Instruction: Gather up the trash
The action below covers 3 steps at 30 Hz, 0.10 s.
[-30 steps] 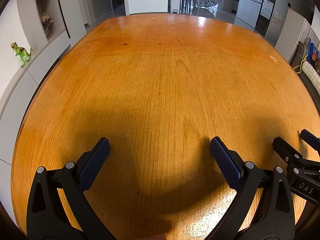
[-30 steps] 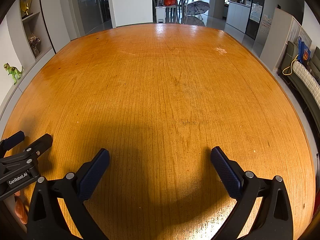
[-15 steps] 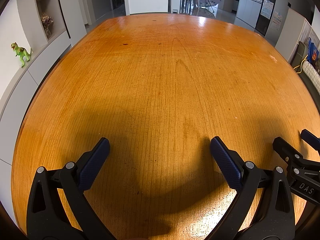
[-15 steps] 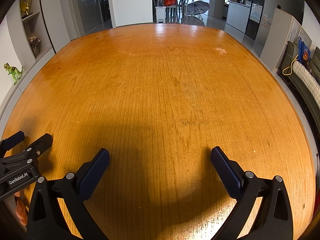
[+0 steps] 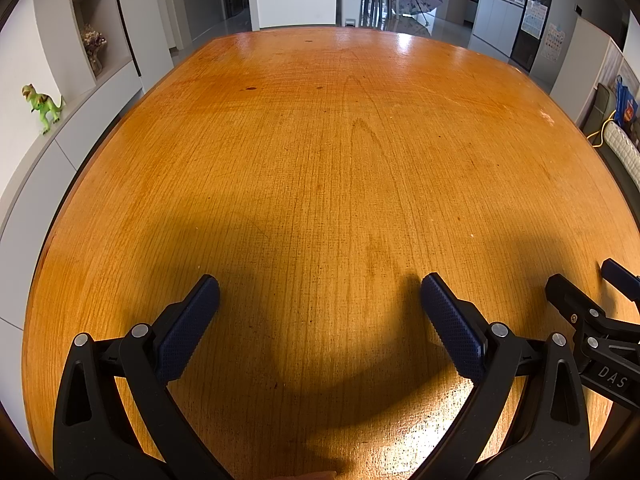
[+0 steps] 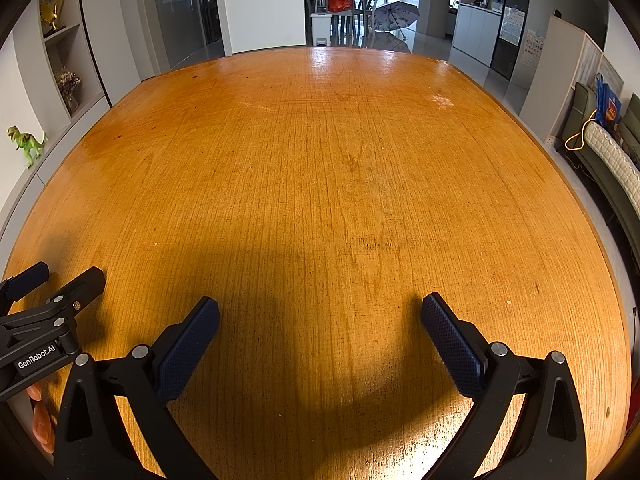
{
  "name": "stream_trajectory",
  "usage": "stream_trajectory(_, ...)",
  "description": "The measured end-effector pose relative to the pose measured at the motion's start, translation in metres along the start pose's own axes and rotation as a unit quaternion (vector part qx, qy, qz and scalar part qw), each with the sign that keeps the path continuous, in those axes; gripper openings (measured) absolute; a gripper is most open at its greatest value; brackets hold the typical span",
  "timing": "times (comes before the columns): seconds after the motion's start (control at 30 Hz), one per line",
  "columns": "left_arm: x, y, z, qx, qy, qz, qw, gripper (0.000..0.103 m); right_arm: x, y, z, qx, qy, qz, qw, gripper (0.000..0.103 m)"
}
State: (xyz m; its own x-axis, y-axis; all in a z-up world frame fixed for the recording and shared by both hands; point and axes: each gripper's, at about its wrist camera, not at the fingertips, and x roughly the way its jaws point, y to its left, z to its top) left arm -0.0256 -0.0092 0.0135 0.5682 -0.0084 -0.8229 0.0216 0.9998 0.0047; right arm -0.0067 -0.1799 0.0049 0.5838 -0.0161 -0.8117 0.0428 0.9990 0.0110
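The wooden counter [image 5: 320,184] fills both views, its orange top streaked with grain and a few dark spots. No trash shows on it. The left tongs [image 5: 320,312] stand wide apart with nothing between them, low over the counter's near edge; the right tongs [image 6: 320,332] do the same, just beside them. Left of the counter a green toy dinosaur [image 5: 42,104] stands on a grey ledge. Beyond the counter's far edge lies an open umbrella [image 6: 396,12].
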Motion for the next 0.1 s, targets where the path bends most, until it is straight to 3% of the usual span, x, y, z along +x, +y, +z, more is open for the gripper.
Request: stream_trajectory(0.1, 0.0, 0.0, 0.0, 0.0, 0.0, 0.0, 1.0, 0.097, 0.0001, 0.0, 0.0001, 0.0, 0.0, 0.0, 1.0, 0.1)
